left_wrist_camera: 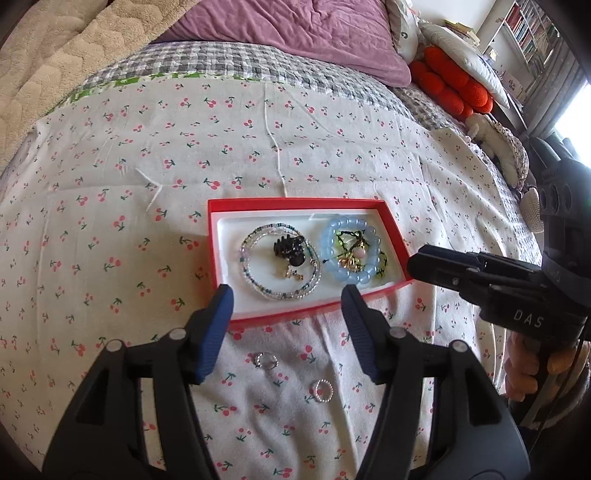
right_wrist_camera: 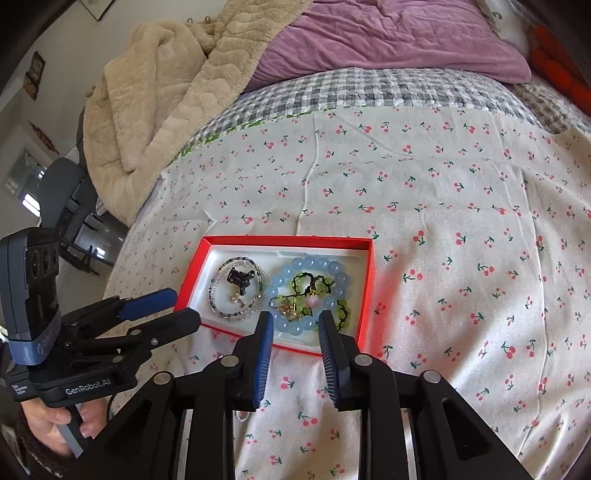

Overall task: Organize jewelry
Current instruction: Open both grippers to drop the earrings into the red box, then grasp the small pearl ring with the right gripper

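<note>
A red box (left_wrist_camera: 218,254) (right_wrist_camera: 365,288) with a white liner lies on the cherry-print sheet. It holds a blue bead bracelet (left_wrist_camera: 365,275) (right_wrist_camera: 334,267), a clear bead bracelet (left_wrist_camera: 255,284) (right_wrist_camera: 214,295), a black clip (left_wrist_camera: 290,249) (right_wrist_camera: 240,277), and green and gold pieces. Two small rings (left_wrist_camera: 266,360) (left_wrist_camera: 323,389) lie on the sheet in front of the box, between my left fingers. My left gripper (left_wrist_camera: 288,297) (right_wrist_camera: 171,304) is open and empty just short of the box. My right gripper (right_wrist_camera: 295,321) (left_wrist_camera: 415,258) is open and empty at the box's near right edge. One ring (right_wrist_camera: 242,415) peeks out under the right gripper.
A beige blanket (right_wrist_camera: 166,92) and a purple quilt (left_wrist_camera: 295,26) lie at the back of the bed. Red cushions (left_wrist_camera: 450,88) and white pillows are at the far right. A chair (right_wrist_camera: 70,192) stands off the bed at the left.
</note>
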### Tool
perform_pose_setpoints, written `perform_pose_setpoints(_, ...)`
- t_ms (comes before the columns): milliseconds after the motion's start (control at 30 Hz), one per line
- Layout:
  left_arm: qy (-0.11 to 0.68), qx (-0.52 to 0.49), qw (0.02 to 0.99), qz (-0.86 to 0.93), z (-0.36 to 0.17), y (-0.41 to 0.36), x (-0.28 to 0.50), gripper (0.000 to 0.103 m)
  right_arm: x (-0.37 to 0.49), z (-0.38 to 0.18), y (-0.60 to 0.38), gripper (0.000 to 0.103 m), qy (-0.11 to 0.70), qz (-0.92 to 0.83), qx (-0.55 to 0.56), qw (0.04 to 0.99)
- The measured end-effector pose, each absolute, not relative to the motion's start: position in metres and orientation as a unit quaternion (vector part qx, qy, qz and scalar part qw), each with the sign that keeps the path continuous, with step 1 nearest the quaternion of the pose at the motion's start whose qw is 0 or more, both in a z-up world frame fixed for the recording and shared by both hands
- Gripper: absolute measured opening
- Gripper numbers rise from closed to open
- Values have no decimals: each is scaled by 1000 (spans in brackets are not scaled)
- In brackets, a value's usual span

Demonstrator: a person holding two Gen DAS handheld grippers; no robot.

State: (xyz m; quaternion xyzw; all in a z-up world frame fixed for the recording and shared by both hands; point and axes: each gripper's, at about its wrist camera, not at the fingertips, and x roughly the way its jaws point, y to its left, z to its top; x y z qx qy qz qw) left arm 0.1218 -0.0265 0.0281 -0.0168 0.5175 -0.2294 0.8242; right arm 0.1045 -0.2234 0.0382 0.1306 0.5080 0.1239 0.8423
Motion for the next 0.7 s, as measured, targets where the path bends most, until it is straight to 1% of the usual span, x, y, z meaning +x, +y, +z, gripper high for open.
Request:
perform_pose_setpoints(33, 516, -14, 827, -224, 29, -23, 118, 72, 101, 40, -223, 68, 505, 124, 128, 845)
perform_pose_setpoints(67, 514, -12, 829, -218, 29, -20, 114, 76, 96, 43, -222, 71, 499, 122, 123, 849)
perform_pose_setpoints(167, 511, -7, 834, -208, 27, -10, 103, 83, 83, 50, -216, 72, 485, 124, 96, 860)
perform_pose_setpoints(267, 513, 2, 836, -196, 21, 1, 95, 85, 70, 49, -208, 78, 478, 124, 74, 866)
perform_pose_setpoints(400, 531, 2, 829, -178, 6, 18, 90, 86, 58, 39, -197, 80, 478, 124, 64, 867)
perform_pose_setpoints(700, 548, 20, 821, -159, -16, 38, 83, 87, 41, 8, -173, 81, 493, 123, 24, 861)
